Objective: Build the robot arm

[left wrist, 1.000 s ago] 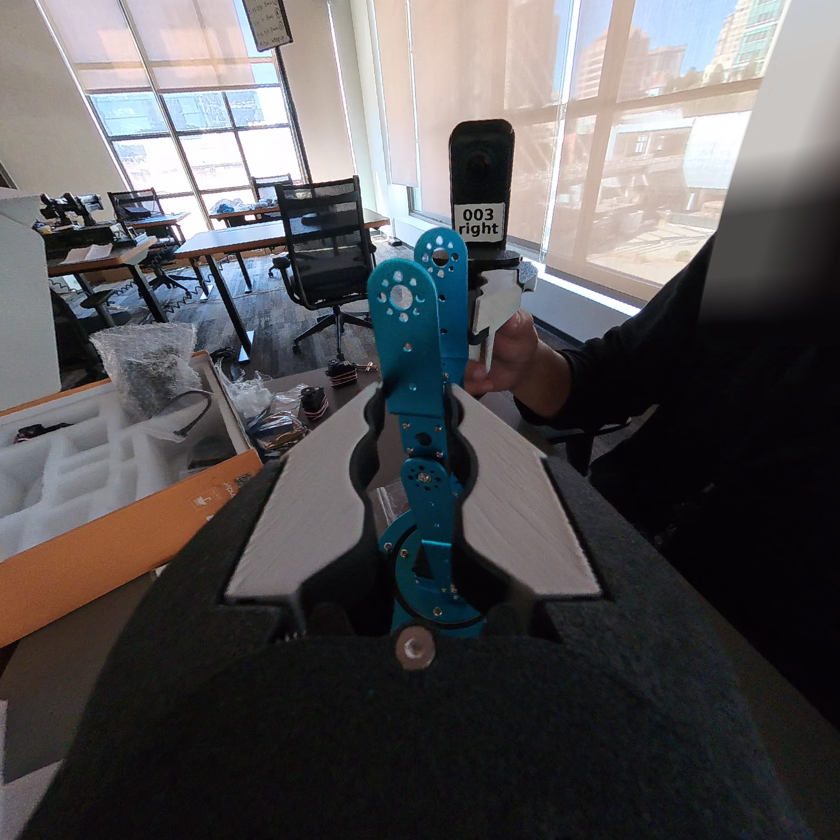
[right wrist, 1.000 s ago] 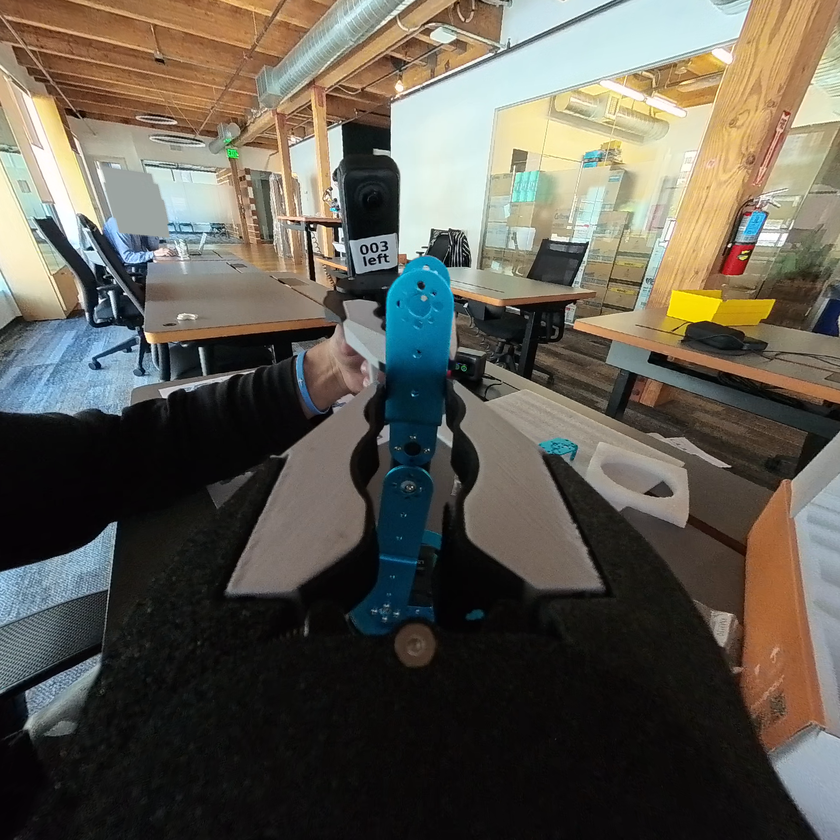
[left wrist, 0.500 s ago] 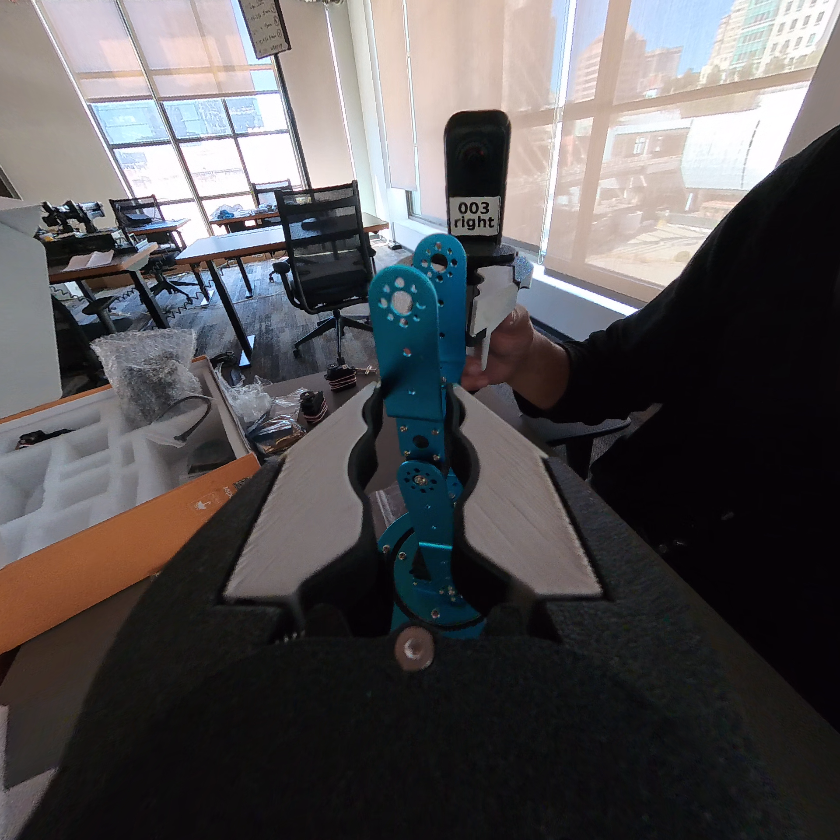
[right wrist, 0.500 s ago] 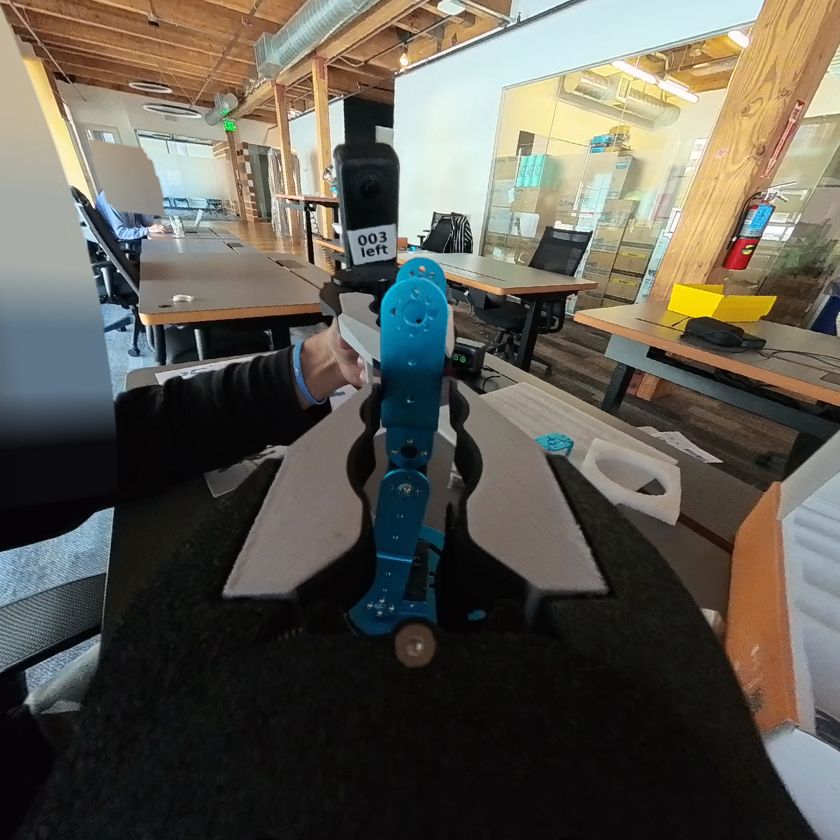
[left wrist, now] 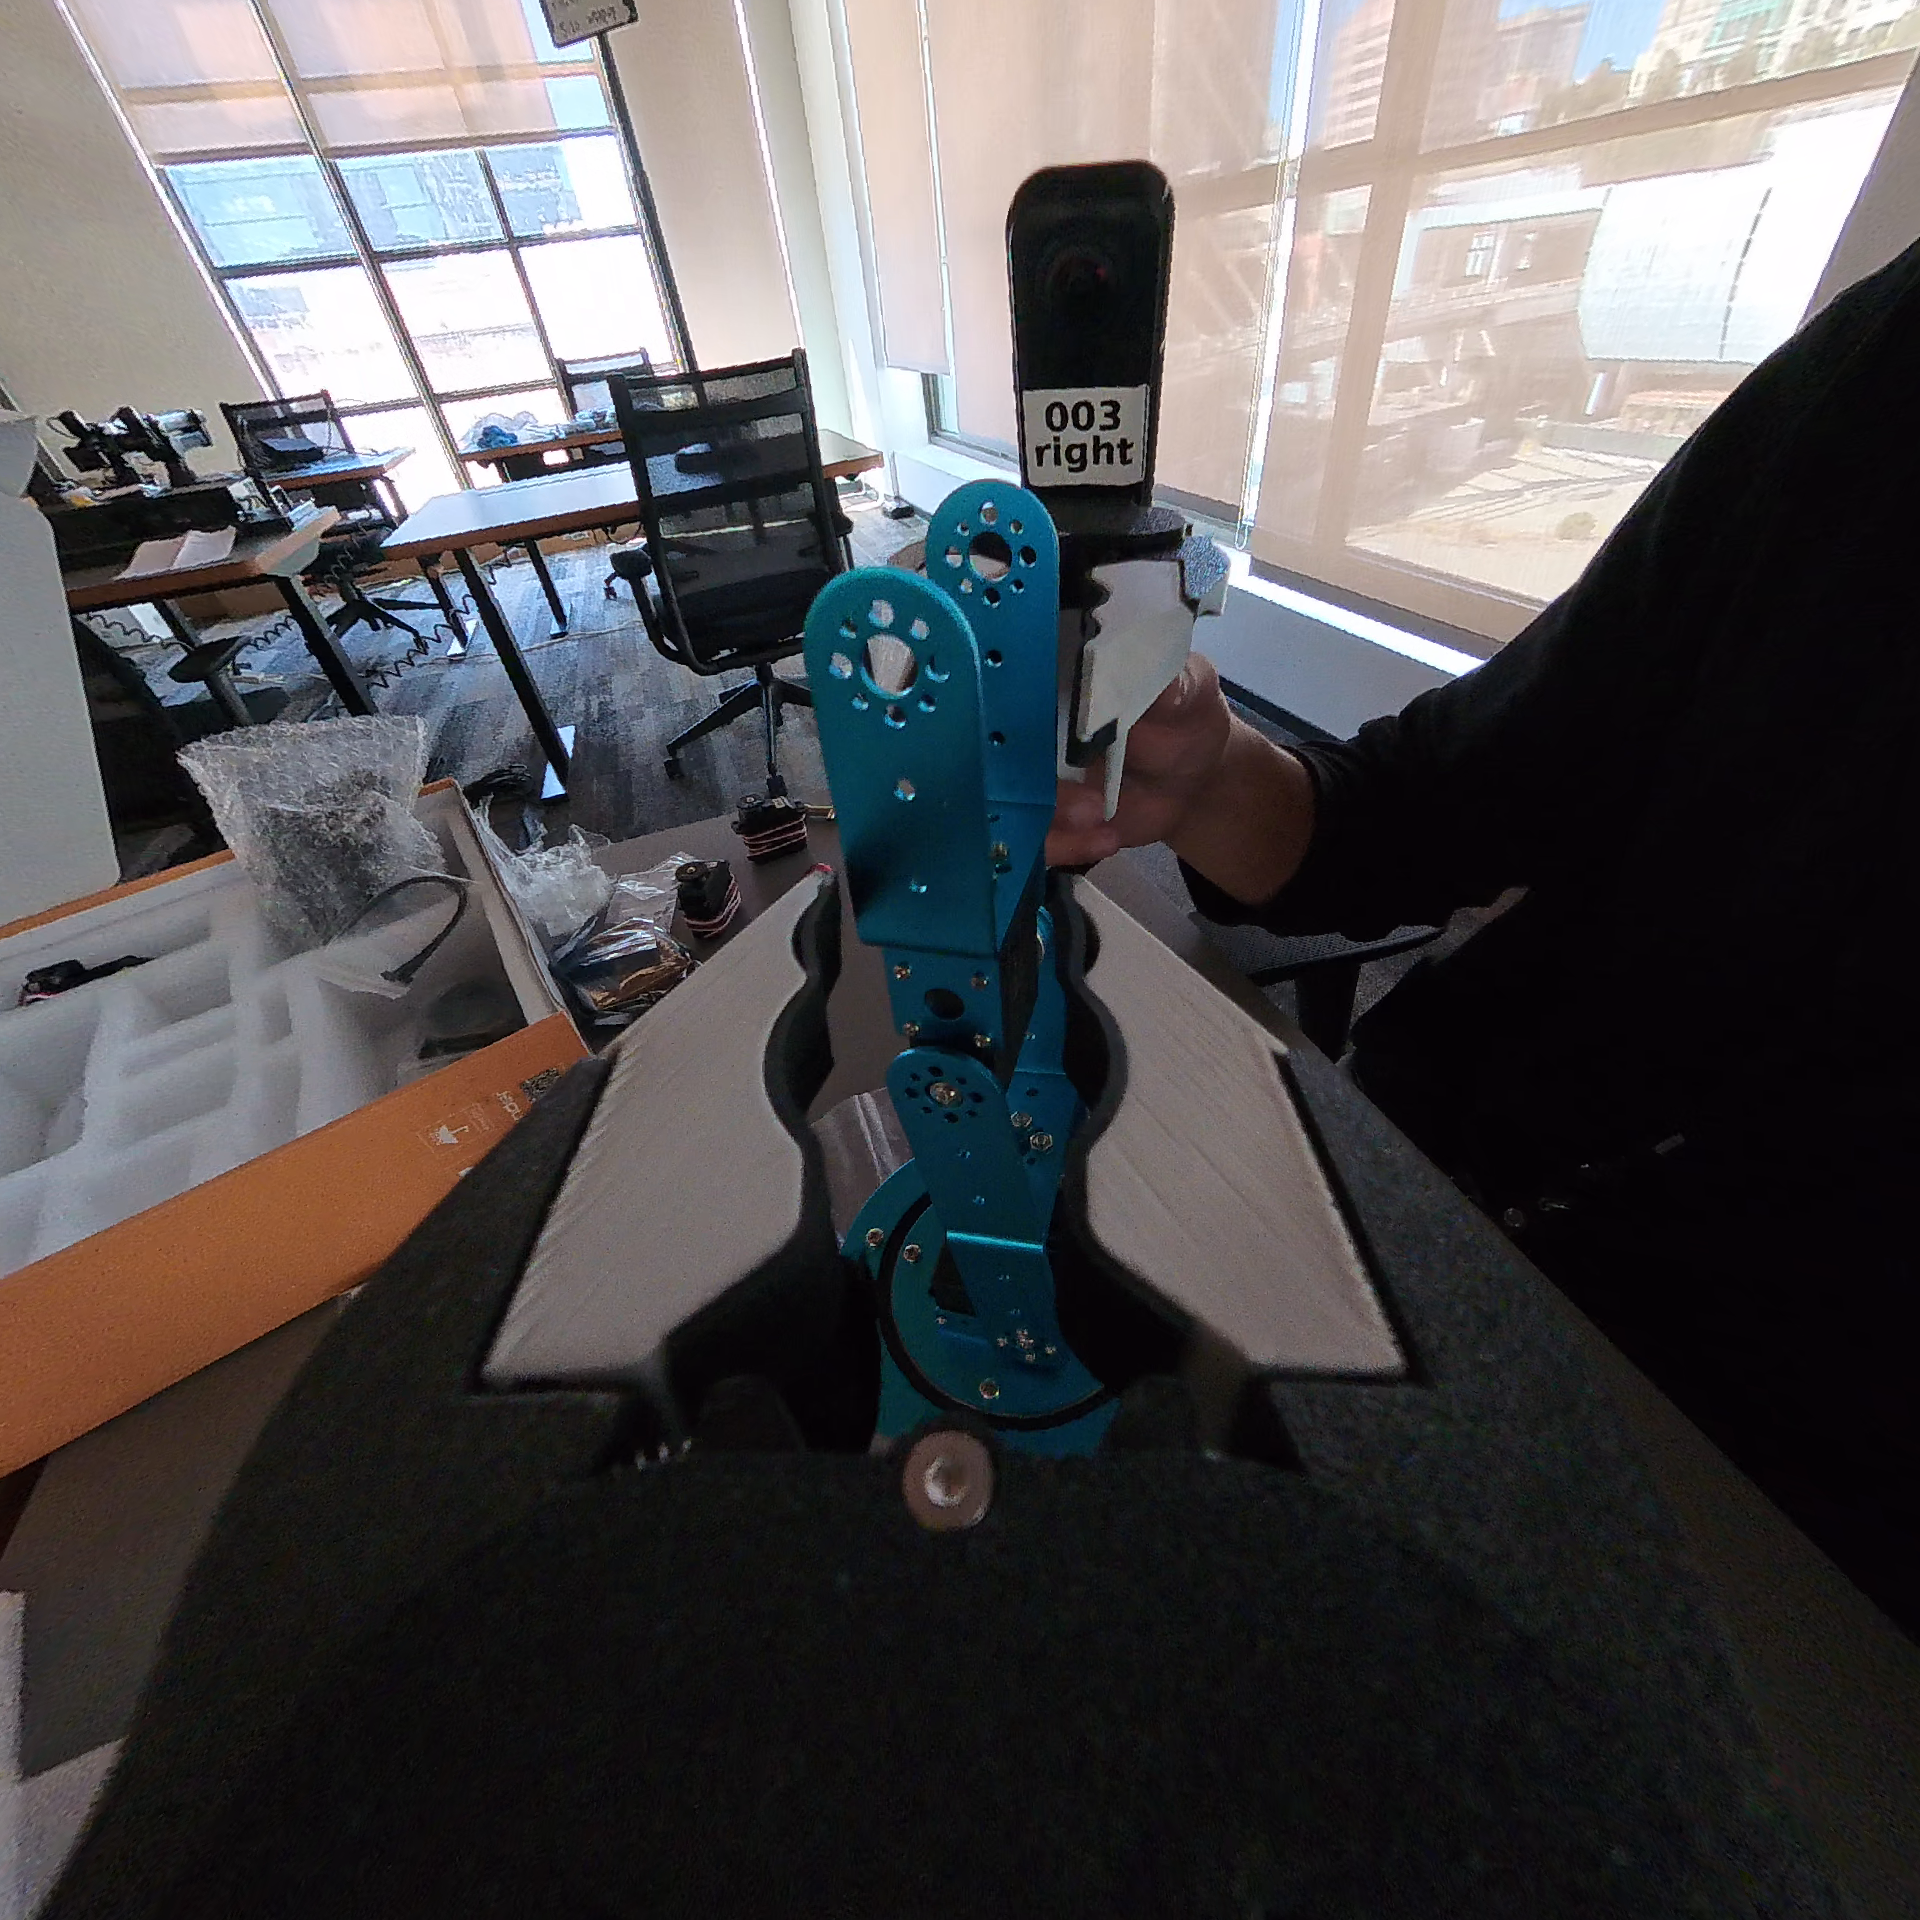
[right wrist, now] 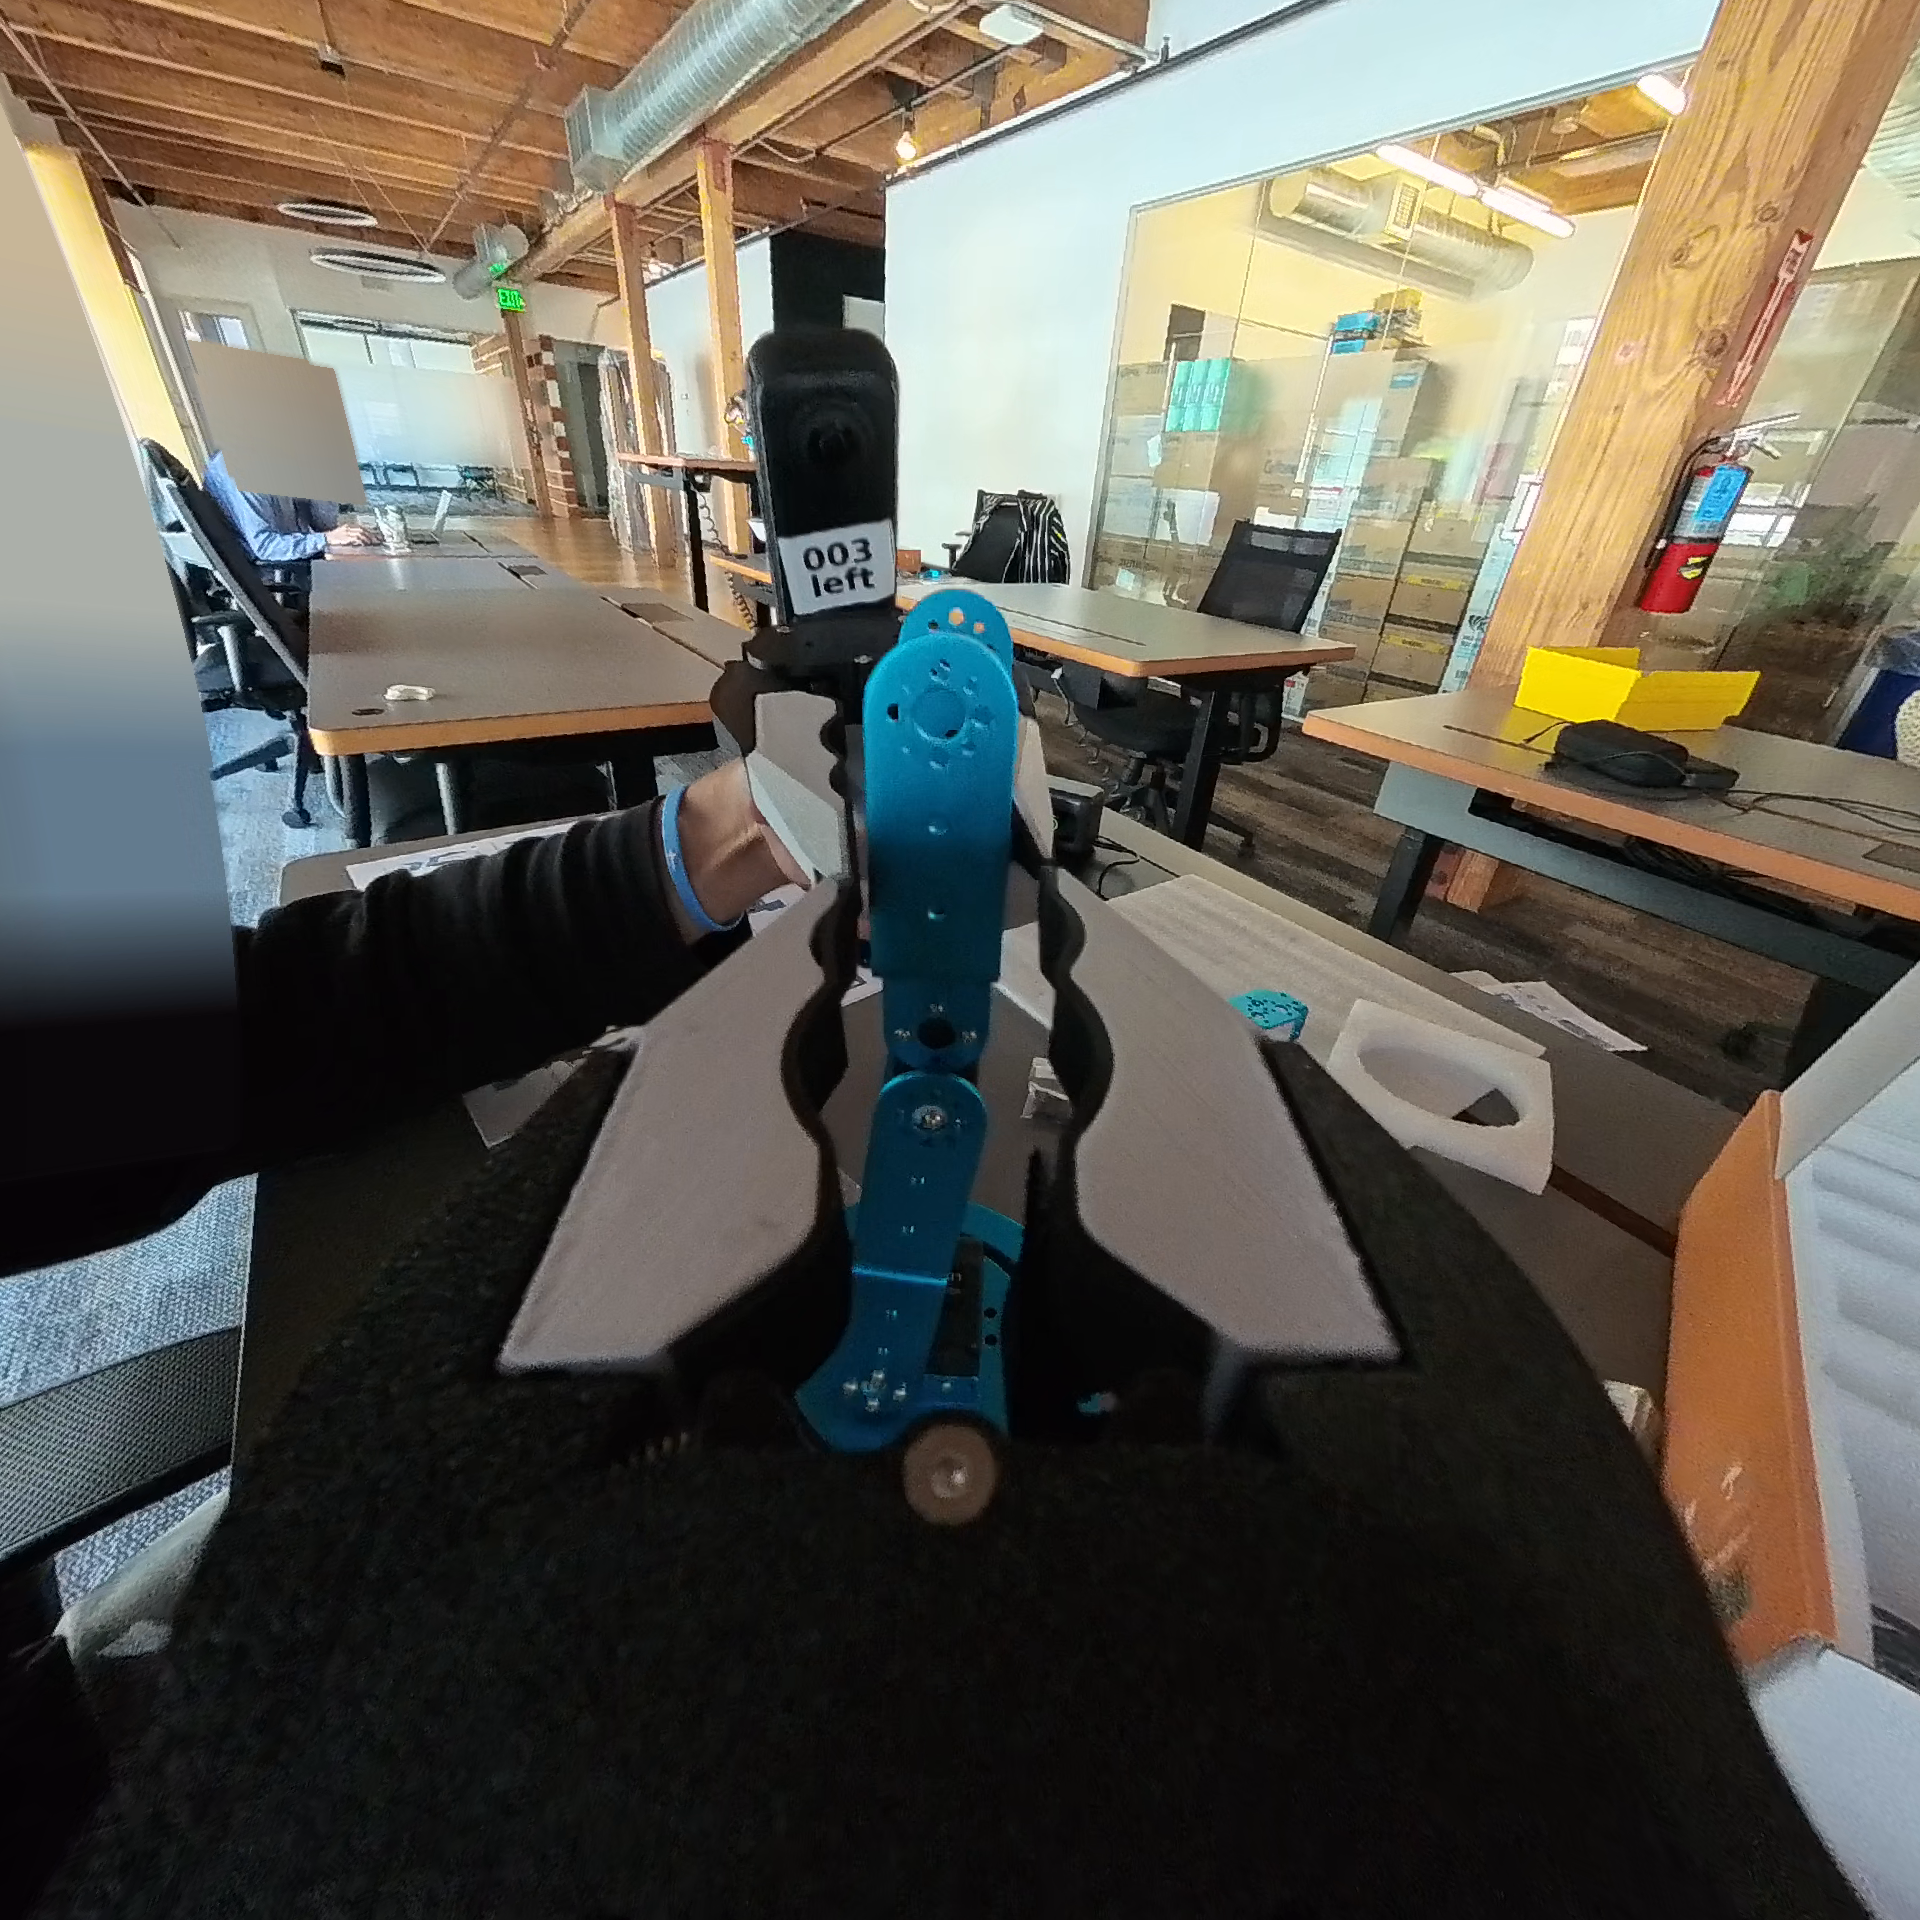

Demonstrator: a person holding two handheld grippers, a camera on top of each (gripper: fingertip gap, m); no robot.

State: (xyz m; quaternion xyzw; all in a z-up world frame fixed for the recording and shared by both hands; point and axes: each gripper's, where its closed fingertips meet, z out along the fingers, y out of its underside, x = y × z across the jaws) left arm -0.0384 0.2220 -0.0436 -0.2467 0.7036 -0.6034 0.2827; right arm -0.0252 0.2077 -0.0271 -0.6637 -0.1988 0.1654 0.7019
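Blue metal bracket assembly (left wrist: 940, 935) stands upright between the 2 grippers, held in the air above the worktop (left wrist: 1195, 914). Left gripper (left wrist: 940, 904) is closed on its lower links; the assy's round base sits deep between the fingers (left wrist: 665, 1174) & the 2 perforated rounded plates rise past the tips. Right gripper (right wrist: 940, 904) is clamped on the same assy from the opposite side, w/ the plates sticking up beyond its tips. Each gripper shows in the other's view just behind the plates, w/ a black camera (left wrist: 1089, 332) on top & a hand (left wrist: 1164, 769) on its handle.

Orange box (left wrist: 260, 1236) w/ white foam insert lies at the worktop's left edge in left wrist view; a bubble-wrap bag (left wrist: 312, 821) of dark parts & a black cable rest in its compartments. Beside the box: clear bags & 2 small servos (left wrist: 774, 826) near the worktop's far edge. In right wrist view, a white foam block (right wrist: 1444, 1091) w/ a round cutout & a small blue bracket (right wrist: 1270, 1010) lie right of the gripper; the orange box shows at the right edge.
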